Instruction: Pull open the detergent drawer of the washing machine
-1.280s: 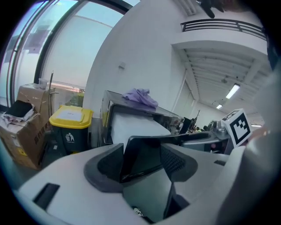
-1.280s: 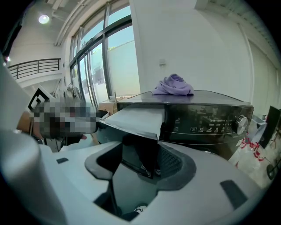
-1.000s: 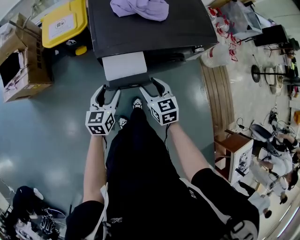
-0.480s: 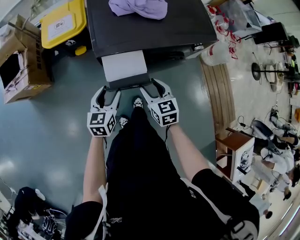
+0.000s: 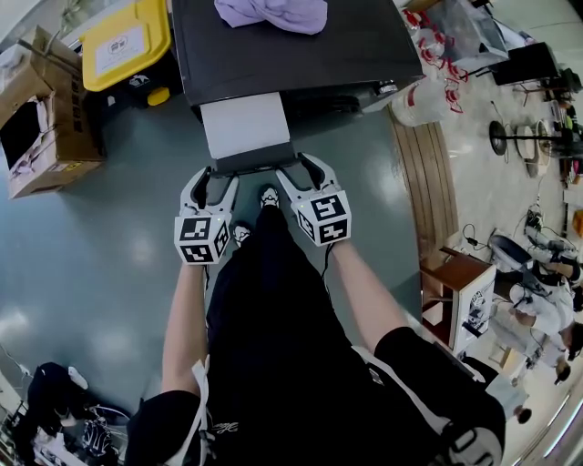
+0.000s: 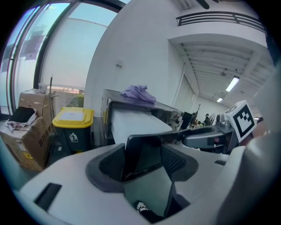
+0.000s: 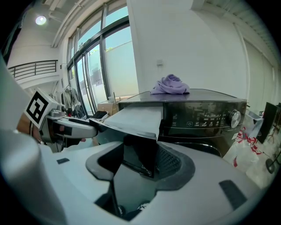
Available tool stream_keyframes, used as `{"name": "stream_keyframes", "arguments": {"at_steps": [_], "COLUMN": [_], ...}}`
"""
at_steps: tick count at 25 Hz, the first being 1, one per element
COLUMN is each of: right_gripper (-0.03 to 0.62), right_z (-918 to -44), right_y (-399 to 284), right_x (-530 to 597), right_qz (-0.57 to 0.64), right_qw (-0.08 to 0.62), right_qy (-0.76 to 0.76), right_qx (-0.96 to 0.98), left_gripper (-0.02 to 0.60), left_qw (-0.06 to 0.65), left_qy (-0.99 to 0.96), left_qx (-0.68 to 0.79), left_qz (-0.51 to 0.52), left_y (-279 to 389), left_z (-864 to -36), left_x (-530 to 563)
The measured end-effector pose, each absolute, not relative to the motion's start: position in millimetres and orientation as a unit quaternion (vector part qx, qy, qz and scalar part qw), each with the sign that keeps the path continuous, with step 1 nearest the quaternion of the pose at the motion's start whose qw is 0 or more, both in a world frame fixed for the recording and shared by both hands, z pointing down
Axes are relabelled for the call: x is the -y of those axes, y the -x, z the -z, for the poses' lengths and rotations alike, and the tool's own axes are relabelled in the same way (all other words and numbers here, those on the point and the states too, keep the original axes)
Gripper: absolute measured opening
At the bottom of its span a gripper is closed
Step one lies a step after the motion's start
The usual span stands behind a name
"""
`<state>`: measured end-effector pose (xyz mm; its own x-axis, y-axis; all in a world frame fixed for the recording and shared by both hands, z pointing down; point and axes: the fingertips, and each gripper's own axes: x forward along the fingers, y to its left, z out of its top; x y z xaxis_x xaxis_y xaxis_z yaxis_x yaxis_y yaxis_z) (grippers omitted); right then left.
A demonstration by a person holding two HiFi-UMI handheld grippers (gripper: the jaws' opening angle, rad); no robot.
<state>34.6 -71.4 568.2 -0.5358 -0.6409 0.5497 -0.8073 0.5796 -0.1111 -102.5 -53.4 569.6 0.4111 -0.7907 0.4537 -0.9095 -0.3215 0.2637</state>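
The detergent drawer [image 5: 246,126] juts well out from the left end of the washing machine's [image 5: 291,55] front edge. The left gripper [image 5: 212,177] and right gripper [image 5: 299,168] each pinch one end of its dark front in their jaws. The pull looks nearly finished. The next move calls for a straight, level draw backward.

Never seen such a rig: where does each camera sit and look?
Head view: on the head, looking steeply down at the drawer; arms, legs, left tongs, right tongs show.
Left gripper view: on the left tongs, looking along its jaws at the drawer.
Right gripper view: same, on the right tongs.
All share drawer and purple cloth.
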Motion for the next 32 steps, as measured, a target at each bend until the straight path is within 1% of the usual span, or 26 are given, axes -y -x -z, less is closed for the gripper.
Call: {"name": "stream_keyframes", "arguments": {"at_steps": [32], "right_gripper": [0.236], "right_z": [-566], "right_y": [-40], "right_x": [26], "right_qz": [-0.175], "right_qw": [0.239], "right_qy": [-0.433], "right_qx": [0.851], "left_gripper": [0.258], "left_qw": [0.246], "left_qy": [-0.805], "left_qx": [0.524], "left_qz": [-0.127], "left_y": [97], "left_z": [-568], "left_x": [10]}}
